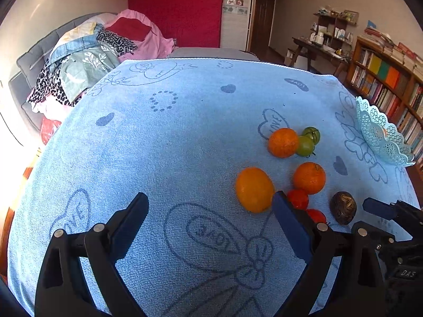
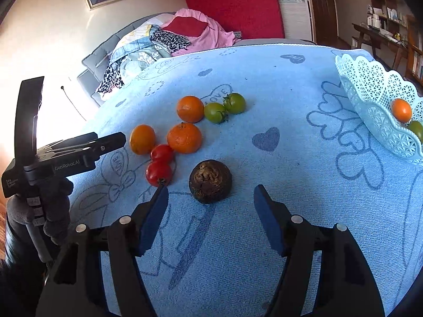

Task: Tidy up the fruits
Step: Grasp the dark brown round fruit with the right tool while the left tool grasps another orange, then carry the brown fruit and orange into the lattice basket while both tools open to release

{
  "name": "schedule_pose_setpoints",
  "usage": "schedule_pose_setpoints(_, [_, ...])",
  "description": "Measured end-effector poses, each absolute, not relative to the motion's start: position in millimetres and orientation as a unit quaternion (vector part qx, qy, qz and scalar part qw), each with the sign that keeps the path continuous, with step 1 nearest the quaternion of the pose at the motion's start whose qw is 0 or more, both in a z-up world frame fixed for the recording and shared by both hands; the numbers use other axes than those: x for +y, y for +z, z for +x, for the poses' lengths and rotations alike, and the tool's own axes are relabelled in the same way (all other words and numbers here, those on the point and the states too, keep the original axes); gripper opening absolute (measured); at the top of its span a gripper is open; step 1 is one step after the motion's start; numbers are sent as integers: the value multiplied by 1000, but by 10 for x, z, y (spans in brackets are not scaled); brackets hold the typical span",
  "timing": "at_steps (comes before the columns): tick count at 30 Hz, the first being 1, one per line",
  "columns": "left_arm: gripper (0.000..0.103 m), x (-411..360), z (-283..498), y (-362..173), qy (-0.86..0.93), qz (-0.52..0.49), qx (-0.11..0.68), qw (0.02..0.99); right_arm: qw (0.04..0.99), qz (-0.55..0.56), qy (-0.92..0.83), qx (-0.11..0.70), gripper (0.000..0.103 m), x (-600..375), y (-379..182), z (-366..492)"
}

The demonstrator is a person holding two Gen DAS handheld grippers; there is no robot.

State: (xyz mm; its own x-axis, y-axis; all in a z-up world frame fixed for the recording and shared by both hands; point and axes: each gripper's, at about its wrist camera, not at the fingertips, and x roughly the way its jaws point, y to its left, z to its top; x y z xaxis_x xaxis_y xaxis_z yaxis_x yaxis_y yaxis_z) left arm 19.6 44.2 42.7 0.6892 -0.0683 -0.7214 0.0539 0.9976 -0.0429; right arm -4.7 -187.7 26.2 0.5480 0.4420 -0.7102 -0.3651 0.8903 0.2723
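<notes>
A dark brown wrinkled fruit (image 2: 210,181) lies on the blue towel (image 2: 264,211), just ahead of my right gripper (image 2: 211,192), which is open; its blue pads stand apart from the fruit on either side. Behind it sit two red tomatoes (image 2: 160,163), three oranges (image 2: 184,138) and two green tomatoes (image 2: 224,108). The white lattice basket (image 2: 370,105) at the right holds an orange (image 2: 401,110) and a green fruit (image 2: 416,129). My left gripper (image 1: 210,200) hangs open over bare towel, its right finger beside a yellow-orange fruit (image 1: 254,189).
A gloved hand (image 2: 53,203) holds the left gripper's handle at the left edge of the right wrist view. Beyond the towel are a sofa piled with clothes (image 1: 87,60), a red panel (image 1: 177,8), a desk and bookshelves (image 1: 383,79). The basket (image 1: 380,134) stands near the towel's right edge.
</notes>
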Motion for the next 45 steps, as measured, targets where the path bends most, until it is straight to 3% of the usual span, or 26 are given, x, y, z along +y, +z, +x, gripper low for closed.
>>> schedule_pose_setpoints(13, [90, 200, 354, 310, -59, -1, 405, 912, 872, 27, 225, 434, 49, -1721, 177, 183])
schedule_pose_setpoints(20, [69, 151, 501, 220, -69, -7, 424, 903, 873, 37, 224, 431, 41, -1764, 172, 196])
schedule_pose_setpoints(29, [38, 67, 565, 190, -93, -3, 429, 899, 875, 43, 230, 424, 40, -1797, 196, 140])
schedule_pose_setpoints(45, [37, -164, 476, 442, -68, 46, 386, 919, 899, 83, 213, 375, 40, -2101, 506, 23])
